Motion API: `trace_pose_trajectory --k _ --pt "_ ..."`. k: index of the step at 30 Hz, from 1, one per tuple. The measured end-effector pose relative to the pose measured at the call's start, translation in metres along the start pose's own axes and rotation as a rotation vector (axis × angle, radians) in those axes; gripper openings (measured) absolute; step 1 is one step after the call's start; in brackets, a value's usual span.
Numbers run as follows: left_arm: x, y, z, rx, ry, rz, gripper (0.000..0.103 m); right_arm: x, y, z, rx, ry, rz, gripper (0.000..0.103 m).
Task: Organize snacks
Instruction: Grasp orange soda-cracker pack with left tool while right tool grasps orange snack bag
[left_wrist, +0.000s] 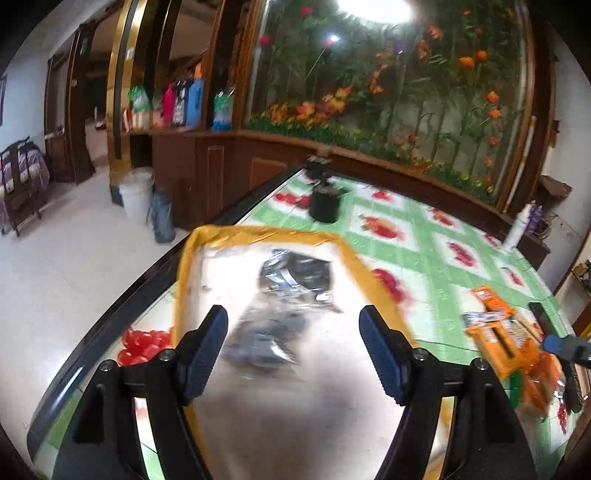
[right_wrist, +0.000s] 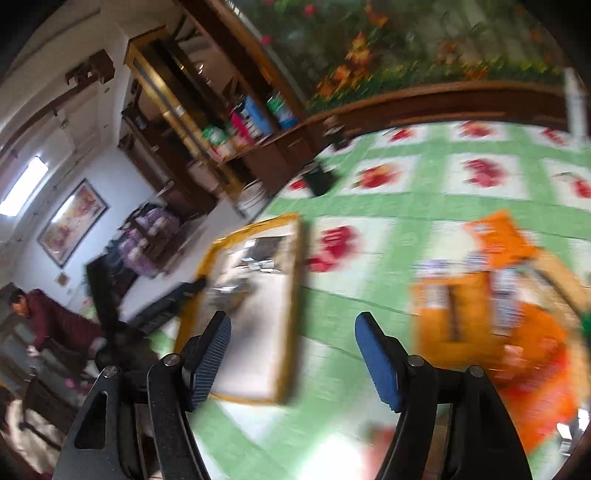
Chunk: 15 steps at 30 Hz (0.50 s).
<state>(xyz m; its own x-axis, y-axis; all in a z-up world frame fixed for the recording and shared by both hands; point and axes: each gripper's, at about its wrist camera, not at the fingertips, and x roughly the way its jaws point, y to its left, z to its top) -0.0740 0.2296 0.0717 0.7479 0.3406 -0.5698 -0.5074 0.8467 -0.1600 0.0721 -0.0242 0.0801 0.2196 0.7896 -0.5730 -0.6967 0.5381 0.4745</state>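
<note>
We see the left gripper (left_wrist: 293, 354) spread and empty above the yellow-rimmed white tray (left_wrist: 258, 233), where dark foil snack packets (left_wrist: 291, 284) already lie. The right gripper (right_wrist: 293, 363), also spread and empty, hangs over the green checked tablecloth (right_wrist: 369, 206); the orange snack packs (right_wrist: 491, 317) sit at right. Blur risks a misjudged grab there, scattering the pile.

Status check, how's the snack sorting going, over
Left gripper open over tray, dark packets inside. Right gripper open, empty, beside orange snack pile. Nothing in the way.
</note>
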Motion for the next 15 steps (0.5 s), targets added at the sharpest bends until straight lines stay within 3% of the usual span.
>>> trace_pose_trajectory --k 7,10,15 --pt "-0.028 -0.093 -0.027 0.136 -0.004 -0.204 0.079 -0.062 -0.073 -0.012 0.145 -0.117 -0.074 0.074" --pt "-0.016 -0.144 -0.043 0.223 0.111 -0.330 0.080 -0.078 -0.102 -0.008 0.265 -0.156 -0.123 0.074" --pt "0.002 -0.201 -0.058 0.304 0.252 -0.457 0.080 -0.092 -0.139 -0.014 0.479 -0.155 -0.151 0.074"
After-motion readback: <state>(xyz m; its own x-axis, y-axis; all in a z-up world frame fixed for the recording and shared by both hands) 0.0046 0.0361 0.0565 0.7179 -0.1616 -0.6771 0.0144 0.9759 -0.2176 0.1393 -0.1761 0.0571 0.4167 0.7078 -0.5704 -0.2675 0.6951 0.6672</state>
